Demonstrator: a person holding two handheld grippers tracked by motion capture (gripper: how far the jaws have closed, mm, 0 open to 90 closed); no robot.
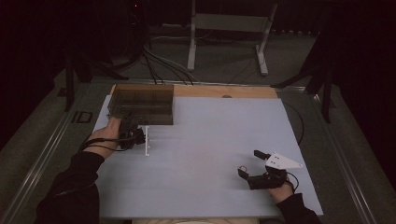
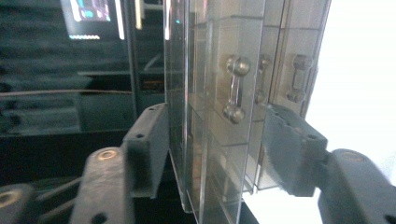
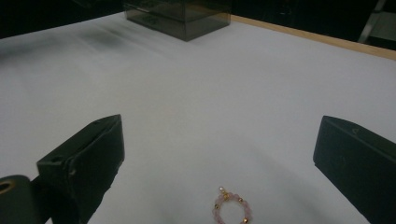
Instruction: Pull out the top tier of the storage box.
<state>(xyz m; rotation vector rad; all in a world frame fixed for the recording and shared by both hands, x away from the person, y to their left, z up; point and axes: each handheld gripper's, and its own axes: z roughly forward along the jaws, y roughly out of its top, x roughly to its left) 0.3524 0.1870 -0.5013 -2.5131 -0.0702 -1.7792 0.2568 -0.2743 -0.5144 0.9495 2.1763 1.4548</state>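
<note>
**Bracelet Between Wide Jaws, Clear Box Straddled at Far Corner**

Nearest the lens in the right gripper view, a small pink beaded bracelet is lying flat on the white desk, between the two black jaws and touching neither. Those jaws of the right gripper are being held wide apart, with nothing clamped. In the high view this gripper is sitting at about 5 o'clock on the desk, and the bracelet is showing as a tiny ring just at its jaws.

At about 10 o'clock in the high view, the left gripper is being held against the near edge of a smoky clear plastic box, which is resting at the desk's far left corner. In the left gripper view, the box's transparent walls are standing between the jaws, which are set apart on either side; whether the pads are pressing on the walls cannot be told. Small metal dumbbell-shaped handles are being shown through the clear panels. The box and the bracelet are lying well apart.
</note>
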